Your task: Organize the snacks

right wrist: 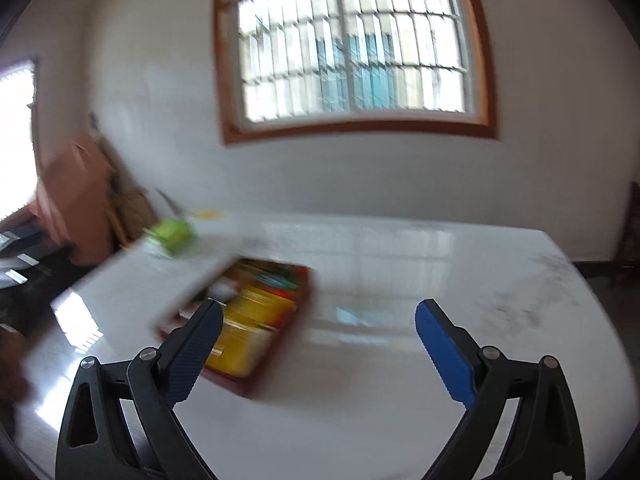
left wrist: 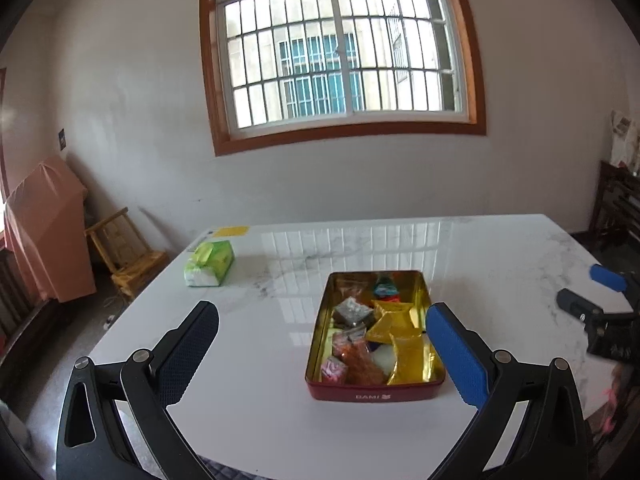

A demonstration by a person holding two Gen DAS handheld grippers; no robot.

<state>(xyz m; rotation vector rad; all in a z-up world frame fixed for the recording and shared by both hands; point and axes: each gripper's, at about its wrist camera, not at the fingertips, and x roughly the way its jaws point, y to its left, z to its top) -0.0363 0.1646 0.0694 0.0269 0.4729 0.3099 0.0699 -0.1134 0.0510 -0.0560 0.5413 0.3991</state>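
Observation:
A red tin (left wrist: 374, 394) with a gold inside sits on the white marble table (left wrist: 248, 380). It holds several wrapped snacks, among them yellow packets (left wrist: 404, 344). My left gripper (left wrist: 322, 354) hovers open just in front of the tin, nothing between its fingers. In the left wrist view my right gripper (left wrist: 586, 292) shows at the right edge, over the table. The right wrist view is blurred by motion. There the tin (right wrist: 256, 328) lies to the left, behind the dark finger. My right gripper (right wrist: 318, 350) is open and empty above bare tabletop.
A green and white tissue pack (left wrist: 210, 264) lies at the table's far left, near a yellow sheet (left wrist: 230, 231). Left of the table stand a wooden chair (left wrist: 128, 256) and a pink-covered object (left wrist: 48, 232). A wall with a window (left wrist: 340, 48) is behind.

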